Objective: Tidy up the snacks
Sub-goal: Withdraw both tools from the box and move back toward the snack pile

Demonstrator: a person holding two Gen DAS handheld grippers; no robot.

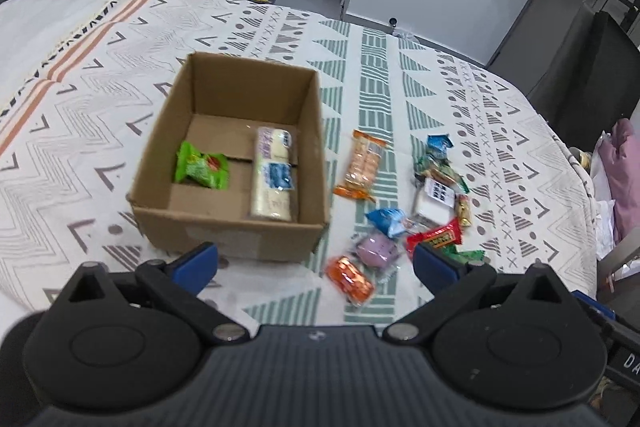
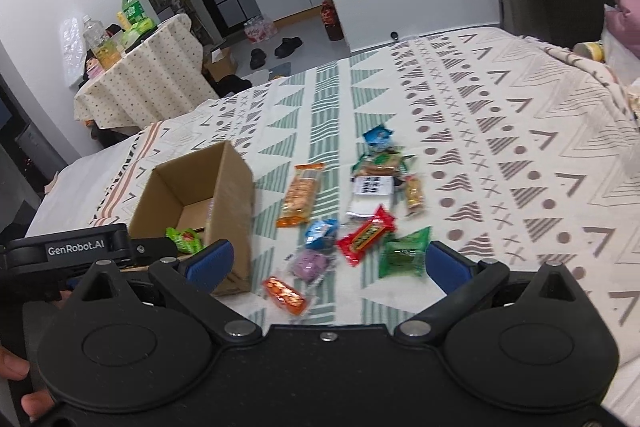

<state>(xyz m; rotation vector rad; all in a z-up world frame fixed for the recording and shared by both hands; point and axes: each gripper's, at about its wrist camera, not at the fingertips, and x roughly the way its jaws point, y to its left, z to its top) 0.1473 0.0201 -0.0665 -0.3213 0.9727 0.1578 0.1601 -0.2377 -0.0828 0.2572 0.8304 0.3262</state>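
Note:
An open cardboard box (image 1: pixel 224 227) stands on the patterned cloth; it also shows in the right wrist view (image 2: pixel 234 211). Inside lie a green snack packet (image 1: pixel 202 169) and a long white packet (image 1: pixel 274 173). Several loose snacks lie to its right: an orange cracker pack (image 1: pixel 360 165), a red bar (image 1: pixel 436 237), a purple packet (image 1: pixel 378 249), a small orange packet (image 1: pixel 350 279), a dark green packet (image 2: pixel 404 253). My left gripper (image 1: pixel 316 261) is open and empty, just before the box's near wall. My right gripper (image 2: pixel 328 263) is open and empty, above the near snacks.
The cloth-covered bed (image 1: pixel 500 131) ends at the right, with a pink bundle (image 1: pixel 626 179) beyond. A side table with a dotted cloth (image 2: pixel 148 83) holding bottles stands behind, and shoes (image 2: pixel 288 47) lie on the floor. The left gripper body (image 2: pixel 76 247) shows at the right view's left edge.

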